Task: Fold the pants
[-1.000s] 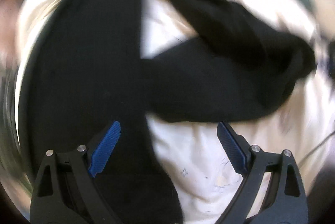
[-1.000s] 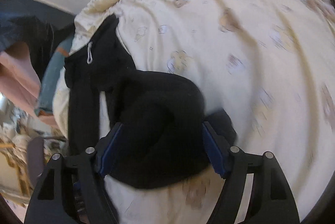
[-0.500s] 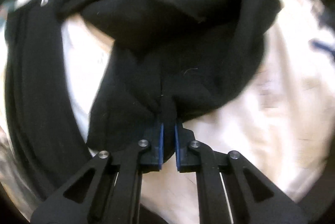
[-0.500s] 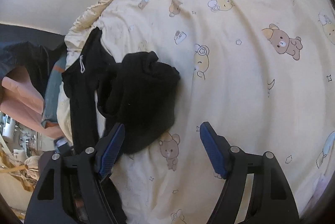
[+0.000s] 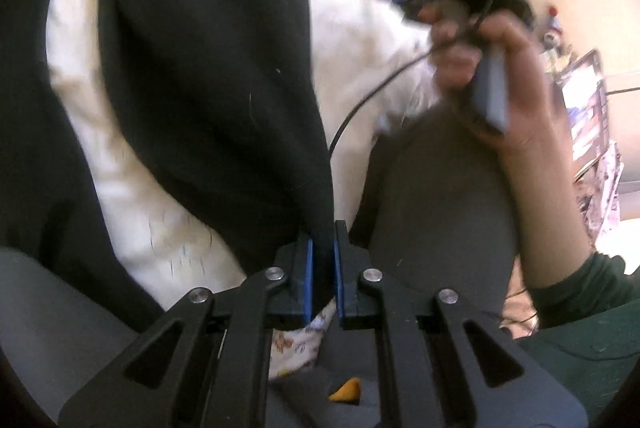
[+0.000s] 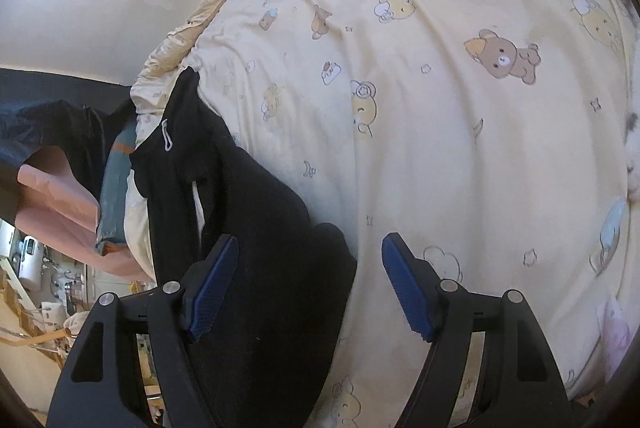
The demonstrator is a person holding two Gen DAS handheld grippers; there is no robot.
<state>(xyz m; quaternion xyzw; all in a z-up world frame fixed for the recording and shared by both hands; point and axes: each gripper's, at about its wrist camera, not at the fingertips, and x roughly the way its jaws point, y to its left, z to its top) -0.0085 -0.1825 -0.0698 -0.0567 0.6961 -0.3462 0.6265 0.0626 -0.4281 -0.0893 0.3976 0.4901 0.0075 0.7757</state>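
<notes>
Left gripper point(image 5: 322, 264): I have its jaws pressed together on a fold of the black pants point(image 5: 208, 75), the cloth pinched between the blue pads.
Pants: they run up and away from my left jaws, spread over the bed point(image 6: 440, 107); in the right view they lie along the bed's left edge, white drawstring point(image 6: 166, 135) near the far end.
Right gripper point(image 6: 310, 284): I see its jaws spread wide, nothing between the pads, hovering over the pants' near end and the bear-print cover.
Right hand point(image 5: 516, 79): seen from the left camera, wrapped around the right gripper's handle, blurred.
</notes>
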